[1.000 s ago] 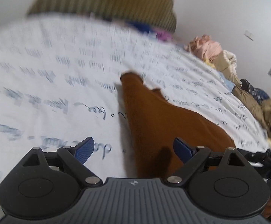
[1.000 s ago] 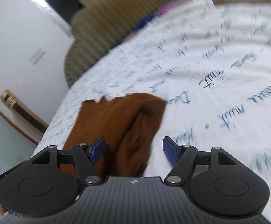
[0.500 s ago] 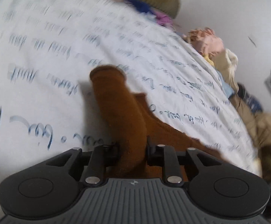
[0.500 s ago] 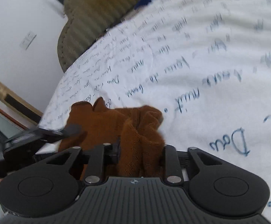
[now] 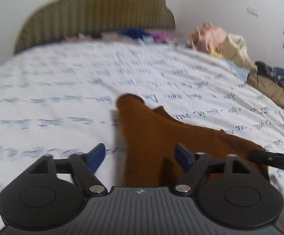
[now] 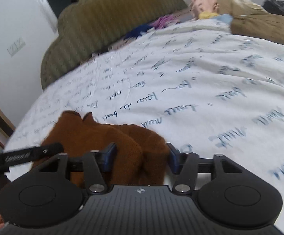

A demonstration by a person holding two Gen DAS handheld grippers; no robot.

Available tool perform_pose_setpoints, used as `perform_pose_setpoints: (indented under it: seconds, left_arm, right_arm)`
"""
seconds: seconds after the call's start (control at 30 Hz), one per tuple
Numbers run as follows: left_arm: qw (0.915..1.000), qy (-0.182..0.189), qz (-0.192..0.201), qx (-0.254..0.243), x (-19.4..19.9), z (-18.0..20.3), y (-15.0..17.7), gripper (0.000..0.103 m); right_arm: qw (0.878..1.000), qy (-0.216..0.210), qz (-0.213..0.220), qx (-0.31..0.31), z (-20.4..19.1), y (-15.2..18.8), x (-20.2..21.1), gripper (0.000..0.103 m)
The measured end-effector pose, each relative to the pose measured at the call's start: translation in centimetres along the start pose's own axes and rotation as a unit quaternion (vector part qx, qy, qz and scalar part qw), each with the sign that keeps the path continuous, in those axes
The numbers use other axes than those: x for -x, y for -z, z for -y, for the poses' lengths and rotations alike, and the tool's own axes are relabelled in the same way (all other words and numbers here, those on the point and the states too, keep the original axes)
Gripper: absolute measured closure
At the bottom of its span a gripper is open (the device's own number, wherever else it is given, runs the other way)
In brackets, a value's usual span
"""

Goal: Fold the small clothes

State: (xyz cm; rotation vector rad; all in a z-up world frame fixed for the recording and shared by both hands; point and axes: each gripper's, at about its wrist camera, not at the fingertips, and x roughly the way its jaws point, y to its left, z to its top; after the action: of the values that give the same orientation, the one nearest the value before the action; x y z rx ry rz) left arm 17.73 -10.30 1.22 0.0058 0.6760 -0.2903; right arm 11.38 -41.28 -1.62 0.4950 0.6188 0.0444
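Observation:
A small brown garment (image 5: 157, 137) lies on the white bedsheet with blue script (image 5: 63, 90). My left gripper (image 5: 141, 157) is open, its blue pads on either side of the garment's near edge. In the right wrist view the brown garment (image 6: 95, 135) is bunched in folds. My right gripper (image 6: 141, 157) is open, its pads standing apart on either side of the bunched cloth. The other gripper's black finger (image 6: 30, 153) shows at the left, and in the left wrist view a black finger (image 5: 273, 158) shows at the right.
An olive ribbed headboard (image 5: 102, 13) stands at the far end of the bed. A heap of clothes, pink (image 5: 210, 37), tan (image 5: 259, 78) and dark blue, lies along the right side. Purple and blue items (image 5: 142, 33) lie by the headboard. A white wall is behind.
Half a second ago both grippers were shut on the brown garment. Now both have opened and let go of it, and the garment lies on the sheet.

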Motion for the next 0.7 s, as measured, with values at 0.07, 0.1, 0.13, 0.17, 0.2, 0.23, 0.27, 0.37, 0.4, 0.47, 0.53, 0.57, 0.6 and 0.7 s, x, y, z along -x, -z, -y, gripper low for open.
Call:
perform_pose_setpoints:
  seconds: [0.07,0.1,0.13,0.17,0.2,0.23,0.27,0.37,0.4,0.47,0.53,0.57,0.6,0.7]
  left_arm:
    - [0.9998,-0.002,0.014,-0.012,2.5,-0.2,1.6,0.024]
    - [0.9997,-0.008,0.019,-0.014,3.6,-0.3,2.5,0.024]
    - [0.9995,-0.013,0.026,-0.014,4.8,-0.3,3.4,0.024]
    - [0.9992,-0.015,0.034,-0.017,5.6,-0.3,4.4,0.024]
    - [0.9988,-0.018,0.038,-0.025,6.1,-0.3,5.2,0.024]
    - [0.9981,-0.029,0.038,-0.038,6.3,-0.2,5.9,0.024]
    - [0.997,-0.045,0.035,-0.053,6.5,0.0,6.5,0.024]
    - [0.9954,-0.043,0.041,-0.075,7.9,0.2,7.8,0.024]
    - [0.996,-0.025,0.043,-0.075,8.4,0.0,8.1,0.024]
    - [0.9971,0.036,0.025,-0.062,8.3,-0.7,8.2,0.024]
    - [0.9953,0.093,-0.007,-0.025,7.6,-1.7,8.3,0.024]
    - [0.9931,0.115,-0.022,-0.007,7.2,-2.2,8.4,0.026]
    - [0.9904,0.134,-0.03,0.012,6.8,-2.7,8.6,0.04]
    - [0.9818,0.17,-0.058,0.06,5.7,-3.5,9.1,0.077]
  right_arm:
    - [1.0,-0.02,-0.001,-0.007,-0.4,1.6,2.1,0.038]
    - [0.999,-0.034,-0.001,-0.004,-0.8,2.7,3.2,0.033]
    - [0.999,-0.047,0.001,0.004,-1.2,3.7,4.1,0.028]
    - [0.998,-0.056,0.003,0.017,-1.6,4.7,4.8,0.025]
    - [0.997,-0.062,0.003,0.035,-2.1,5.7,5.3,0.021]
    - [0.997,-0.054,0.005,0.053,-2.6,6.6,5.6,0.016]
    - [0.997,-0.025,0.011,0.069,-2.8,7.3,5.6,0.016]
    - [0.997,0.042,0.03,0.05,-2.4,8.2,5.9,0.018]
    - [0.999,0.015,0.036,0.016,-2.0,8.4,6.9,0.021]
    - [0.998,-0.055,0.023,-0.028,-1.7,8.8,7.8,0.022]
    - [0.995,-0.083,-0.016,-0.046,-1.6,9.4,7.3,0.022]
    - [0.995,-0.083,-0.023,-0.044,-1.5,9.7,7.0,0.024]
    - [0.995,-0.084,-0.026,-0.042,-1.4,9.8,6.7,0.028]
    - [0.991,-0.111,-0.046,-0.064,-0.4,9.4,6.0,0.073]
